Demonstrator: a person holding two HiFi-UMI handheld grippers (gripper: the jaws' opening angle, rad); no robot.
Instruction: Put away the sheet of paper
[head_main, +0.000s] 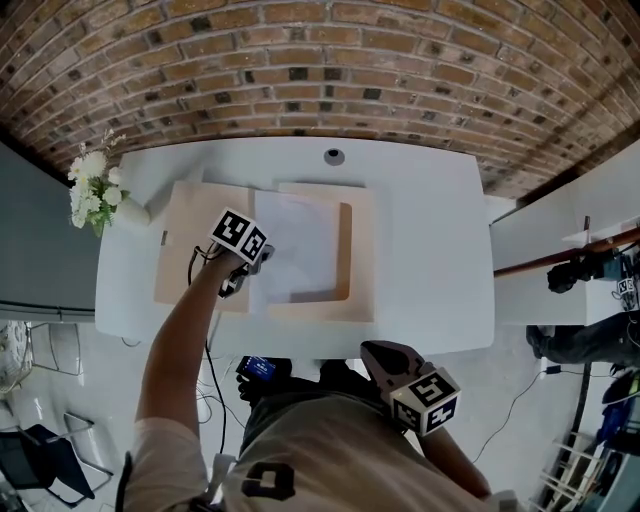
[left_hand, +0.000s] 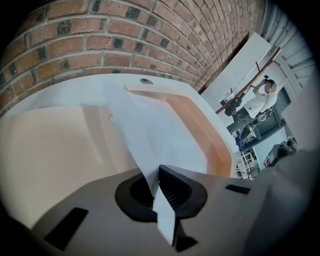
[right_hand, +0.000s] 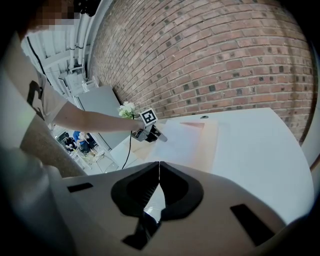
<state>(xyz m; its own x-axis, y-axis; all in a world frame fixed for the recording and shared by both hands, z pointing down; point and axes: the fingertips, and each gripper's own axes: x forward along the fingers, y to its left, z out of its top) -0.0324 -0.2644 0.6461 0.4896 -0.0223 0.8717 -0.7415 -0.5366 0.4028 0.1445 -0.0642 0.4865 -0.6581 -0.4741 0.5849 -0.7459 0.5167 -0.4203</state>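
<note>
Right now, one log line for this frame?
left gripper: shut on sheet of paper | sheet: lies across open beige folder | right gripper: shut, empty, held near torso

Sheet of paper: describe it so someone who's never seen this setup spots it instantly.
On the white table under the brick wall lies an open beige folder. The sheet of paper rests over the folder's middle and right half. It is the only plain white thing on the beige, and the left gripper is shut on its left edge.
</note>
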